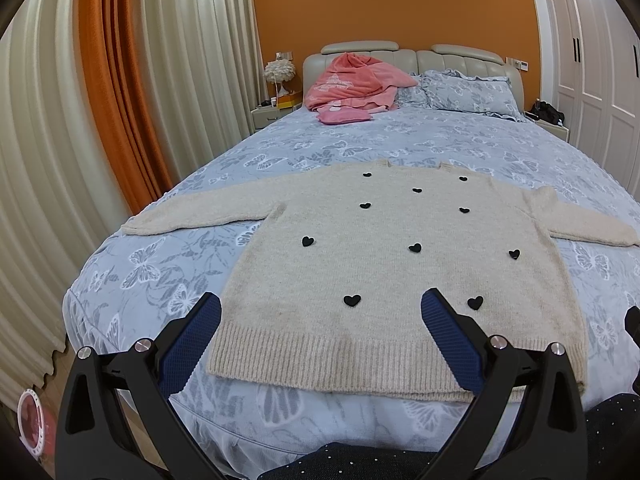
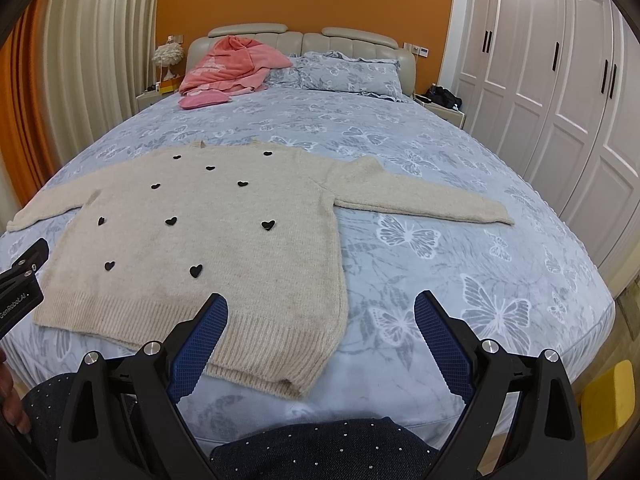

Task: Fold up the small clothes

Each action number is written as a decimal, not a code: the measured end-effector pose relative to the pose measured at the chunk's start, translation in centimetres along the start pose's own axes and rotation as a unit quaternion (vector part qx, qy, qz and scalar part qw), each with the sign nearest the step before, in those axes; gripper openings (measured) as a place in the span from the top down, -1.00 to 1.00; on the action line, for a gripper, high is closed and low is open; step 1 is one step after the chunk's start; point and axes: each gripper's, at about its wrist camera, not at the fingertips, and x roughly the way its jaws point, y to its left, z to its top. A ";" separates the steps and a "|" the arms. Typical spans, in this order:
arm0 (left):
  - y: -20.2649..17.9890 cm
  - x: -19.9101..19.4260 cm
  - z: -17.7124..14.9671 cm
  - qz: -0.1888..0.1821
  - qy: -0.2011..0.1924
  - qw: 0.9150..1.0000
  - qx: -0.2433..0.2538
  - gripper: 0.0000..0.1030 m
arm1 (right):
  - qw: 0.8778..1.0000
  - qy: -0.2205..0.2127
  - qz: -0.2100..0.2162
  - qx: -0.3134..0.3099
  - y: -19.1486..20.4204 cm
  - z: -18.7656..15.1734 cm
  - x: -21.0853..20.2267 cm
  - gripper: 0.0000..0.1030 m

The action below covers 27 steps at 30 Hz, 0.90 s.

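A cream knitted sweater (image 1: pixel 400 280) with small black hearts lies flat on the bed, sleeves spread out to both sides, hem toward me. It also shows in the right wrist view (image 2: pixel 224 248). My left gripper (image 1: pixel 322 312) is open and empty, hovering over the hem's left half. My right gripper (image 2: pixel 320 312) is open and empty above the sweater's lower right corner. The left gripper's body (image 2: pixel 20 276) shows at the left edge of the right wrist view.
The bed (image 2: pixel 460 240) has a blue butterfly-print cover. A pink blanket (image 1: pixel 352 84) and blue pillows (image 1: pixel 468 92) lie at the headboard. White wardrobes (image 2: pixel 560 80) stand at the right, curtains (image 1: pixel 120 100) at the left. A yellow object (image 2: pixel 608 400) sits by the bed's right corner.
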 end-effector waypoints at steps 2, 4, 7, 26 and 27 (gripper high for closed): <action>0.0 0.0 0.0 0.001 0.000 1.000 0.000 -0.90 | 1.000 -0.001 0.000 0.000 0.0 0.0 0.0 -0.80; 0.0 0.0 0.0 0.000 0.000 1.000 0.000 -0.90 | 1.000 0.000 0.000 0.000 0.0 0.0 0.0 -0.80; 0.0 0.0 0.0 0.001 0.000 1.000 0.000 -0.90 | 1.000 0.000 0.000 0.001 0.0 0.0 0.0 -0.80; -0.2 0.0 -0.1 0.001 0.000 1.000 0.000 -0.90 | 1.000 0.001 0.002 0.003 -0.1 0.0 0.0 -0.80; -0.2 0.0 -0.1 0.001 0.000 1.000 0.000 -0.90 | 1.000 0.002 0.002 0.003 -0.1 0.0 0.0 -0.80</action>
